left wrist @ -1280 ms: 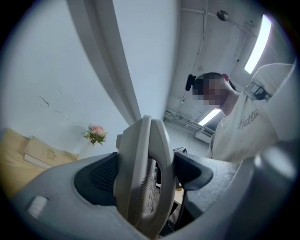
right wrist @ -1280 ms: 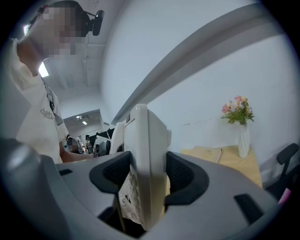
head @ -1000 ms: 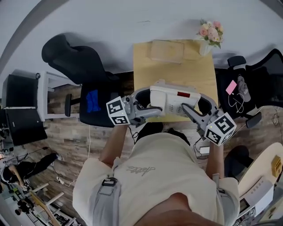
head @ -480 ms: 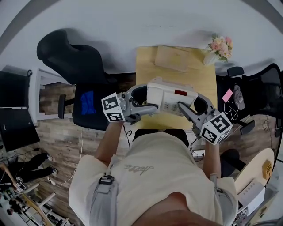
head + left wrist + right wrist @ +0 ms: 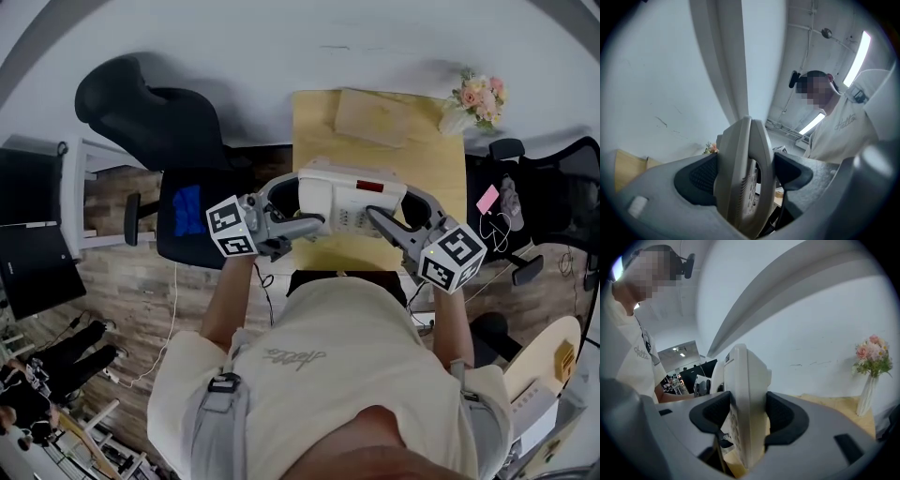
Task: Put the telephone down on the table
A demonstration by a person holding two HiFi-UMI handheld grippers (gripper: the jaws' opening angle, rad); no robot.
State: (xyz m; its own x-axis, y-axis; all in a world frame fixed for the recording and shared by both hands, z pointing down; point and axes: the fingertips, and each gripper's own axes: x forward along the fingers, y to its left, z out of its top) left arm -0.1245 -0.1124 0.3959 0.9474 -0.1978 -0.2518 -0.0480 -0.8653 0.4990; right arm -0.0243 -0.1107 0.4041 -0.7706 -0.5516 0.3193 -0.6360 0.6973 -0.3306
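A white desk telephone (image 5: 349,197) with a red label and a keypad is held in the air over the near part of the light wooden table (image 5: 375,150). My left gripper (image 5: 305,200) is shut on its left end, and my right gripper (image 5: 392,211) is shut on its right end. In the left gripper view the telephone (image 5: 743,173) stands edge-on, clamped between the black pads (image 5: 704,176). The right gripper view shows the telephone (image 5: 747,404) pinched the same way between its pads (image 5: 780,418).
A flat wooden board (image 5: 375,117) lies at the table's far side. A white vase of pink flowers (image 5: 473,98) stands at the far right corner. Black office chairs (image 5: 159,141) flank the table on the left and right (image 5: 544,197). A white wall lies behind.
Both grippers have carried the telephone farther over the table and a little away from the person. The grip on each end has not changed.
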